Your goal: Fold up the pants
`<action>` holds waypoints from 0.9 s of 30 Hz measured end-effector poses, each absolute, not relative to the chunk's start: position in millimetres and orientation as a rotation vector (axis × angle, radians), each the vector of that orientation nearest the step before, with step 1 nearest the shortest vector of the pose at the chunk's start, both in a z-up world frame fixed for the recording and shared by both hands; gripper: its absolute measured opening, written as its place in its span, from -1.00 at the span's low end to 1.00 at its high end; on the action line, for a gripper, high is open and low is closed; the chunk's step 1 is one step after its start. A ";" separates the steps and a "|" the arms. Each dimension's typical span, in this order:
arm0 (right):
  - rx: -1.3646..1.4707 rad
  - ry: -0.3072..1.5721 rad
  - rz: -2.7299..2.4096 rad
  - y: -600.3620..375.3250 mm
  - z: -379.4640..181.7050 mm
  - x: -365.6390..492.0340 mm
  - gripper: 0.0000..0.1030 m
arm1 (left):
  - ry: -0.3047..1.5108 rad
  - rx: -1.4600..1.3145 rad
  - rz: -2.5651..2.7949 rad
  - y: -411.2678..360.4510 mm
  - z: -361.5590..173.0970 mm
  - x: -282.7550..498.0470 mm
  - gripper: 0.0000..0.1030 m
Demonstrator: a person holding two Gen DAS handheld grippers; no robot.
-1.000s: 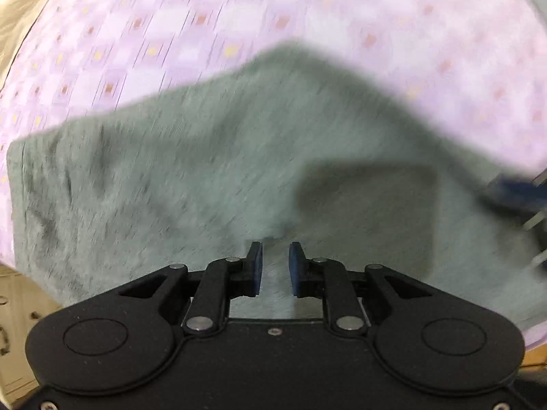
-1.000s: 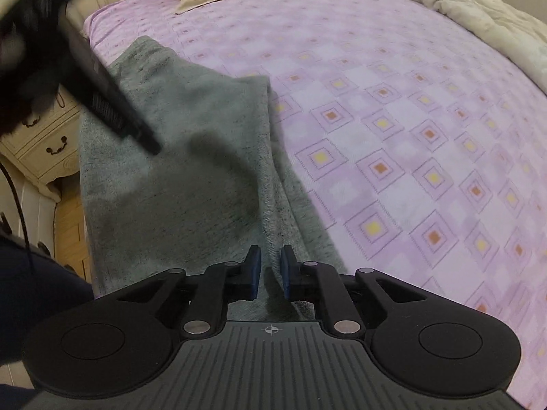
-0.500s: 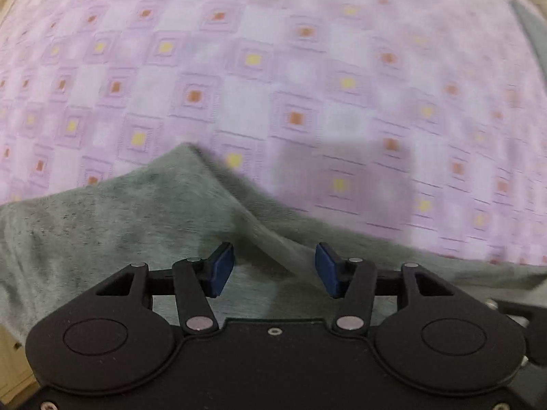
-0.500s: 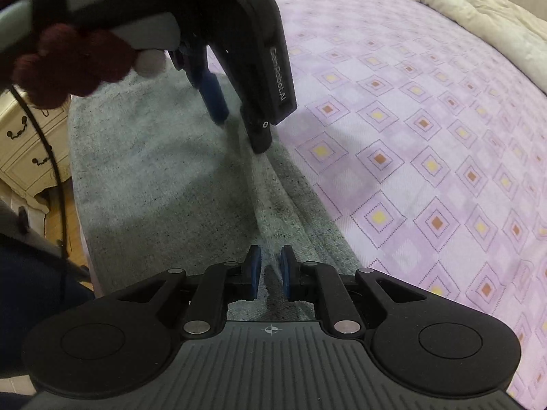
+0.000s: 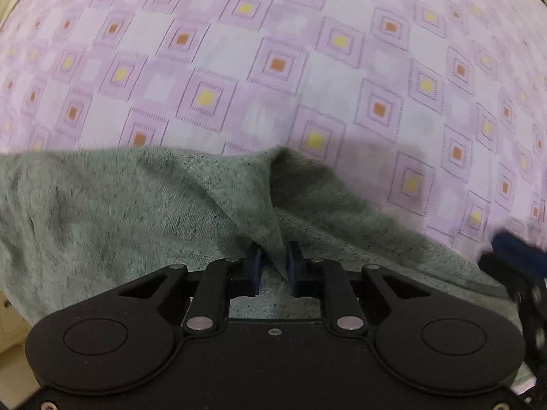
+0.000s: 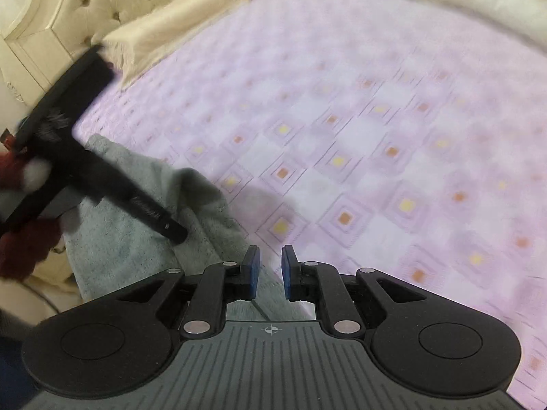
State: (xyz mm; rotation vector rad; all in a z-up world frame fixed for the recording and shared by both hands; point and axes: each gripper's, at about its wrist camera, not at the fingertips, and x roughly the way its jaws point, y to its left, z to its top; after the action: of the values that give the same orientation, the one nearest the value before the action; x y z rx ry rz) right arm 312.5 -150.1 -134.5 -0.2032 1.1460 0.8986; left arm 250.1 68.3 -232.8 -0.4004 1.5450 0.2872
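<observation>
The grey pants [image 5: 143, 205] lie on the purple checked bedsheet [image 5: 273, 51], bunched at the near edge. My left gripper [image 5: 274, 263] is shut on a raised ridge of the pants' cloth that runs up between its blue pads. In the right wrist view the pants [image 6: 130, 225] lie at the lower left, and the left gripper's black body [image 6: 85, 177] reaches over them. My right gripper [image 6: 270, 266] is slightly open just above the pants' edge, with a narrow gap between its pads and no cloth pinched.
A cream pillow [image 6: 177, 30] and a tufted headboard [image 6: 68, 10] are at the far left. A cream duvet [image 6: 427, 3] lies along the far right of the bed [image 6: 376, 136]. The right gripper's edge shows at the left wrist view's right side [image 5: 512, 259].
My left gripper opened half a second ago, then closed on a fold of the pants. My right gripper loosened from the cloth and tilted up toward the bed.
</observation>
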 end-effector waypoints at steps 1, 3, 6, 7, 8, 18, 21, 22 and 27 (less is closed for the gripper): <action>-0.206 1.181 0.912 -141.7 -142.6 318.9 -0.73 | 1.544 -0.420 0.292 72.6 -233.1 248.3 -0.58; -0.217 1.206 0.947 -126.9 -151.9 325.3 -0.73 | 1.537 -0.450 0.294 78.6 -233.7 244.3 -0.58; -0.226 1.223 1.010 -105.1 -159.7 330.0 -0.73 | 1.529 -0.471 0.303 88.3 -233.7 237.4 -0.58; -0.235 1.232 1.031 -96.7 -163.8 330.2 -0.72 | 1.527 -0.478 0.307 91.5 -234.9 233.7 -0.58; -0.247 1.238 1.046 -90.4 -167.1 330.8 -0.72 | 1.526 -0.486 0.310 94.3 -235.5 231.7 -0.58; -0.528 1.035 1.028 -52.4 -162.9 321.0 -1.00 | 1.518 -0.542 0.319 135.6 -241.9 209.8 -0.58; -0.420 1.104 1.010 -48.9 -166.9 340.2 -1.00 | 1.507 -0.518 0.308 139.2 -229.4 212.7 -0.58; -0.383 1.077 1.001 -53.8 -159.5 344.6 -0.97 | 1.512 -0.513 0.304 141.8 -229.0 214.3 -0.58; -0.159 1.071 0.877 -115.8 -128.9 367.7 -0.94 | 1.502 -0.493 0.281 154.2 -223.9 220.4 -0.55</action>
State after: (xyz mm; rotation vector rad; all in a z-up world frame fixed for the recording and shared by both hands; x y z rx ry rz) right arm 367.7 -115.8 -128.9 -0.1588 1.0715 0.8771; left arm 220.4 154.2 -223.9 -0.4927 1.5023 0.2807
